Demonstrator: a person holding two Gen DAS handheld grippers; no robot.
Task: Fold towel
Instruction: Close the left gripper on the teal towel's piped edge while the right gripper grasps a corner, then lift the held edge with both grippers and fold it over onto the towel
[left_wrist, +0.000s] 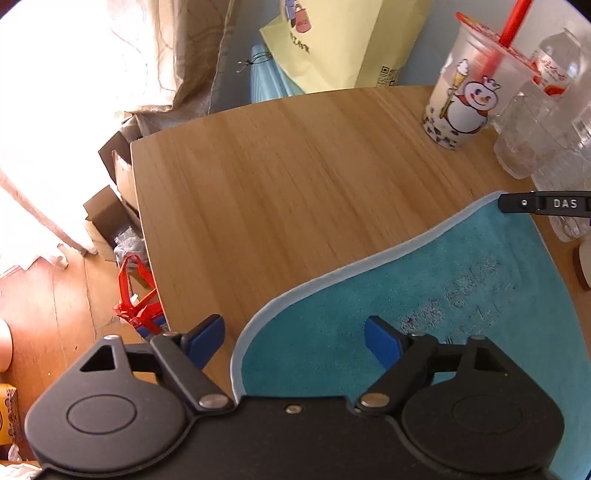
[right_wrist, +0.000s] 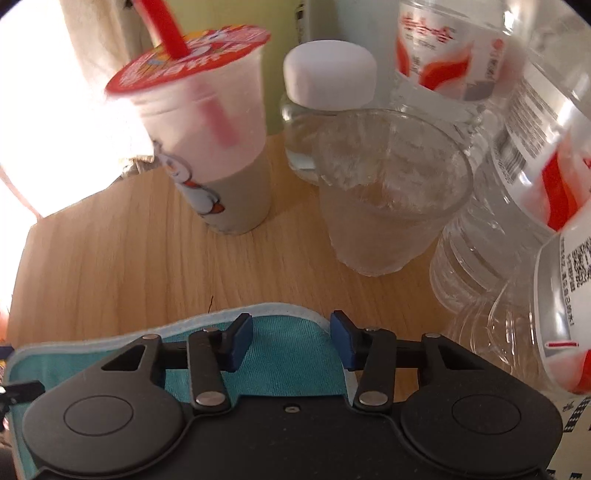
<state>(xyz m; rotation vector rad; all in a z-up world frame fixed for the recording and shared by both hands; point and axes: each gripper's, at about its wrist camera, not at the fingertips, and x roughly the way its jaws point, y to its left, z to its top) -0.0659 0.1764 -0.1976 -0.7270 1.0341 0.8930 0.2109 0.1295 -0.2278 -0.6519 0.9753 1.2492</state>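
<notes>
the left gripper (left_wrist: 293, 334) is seen with its blue fingers (left_wrist: 384, 341) spread wide and nothing held; the teal towel (left_wrist: 461, 295) is spread flat on the wooden counter (left_wrist: 295, 166) under them. the right gripper (right_wrist: 291, 338) is also seen wide open and empty, over the towel's pale edge. only the left view shows a yellow bag (left_wrist: 343, 44) and the floor. "das" can be read on a black bar (left_wrist: 546, 203). a snowman cup (right_wrist: 207, 129) is seen in both views.
</notes>
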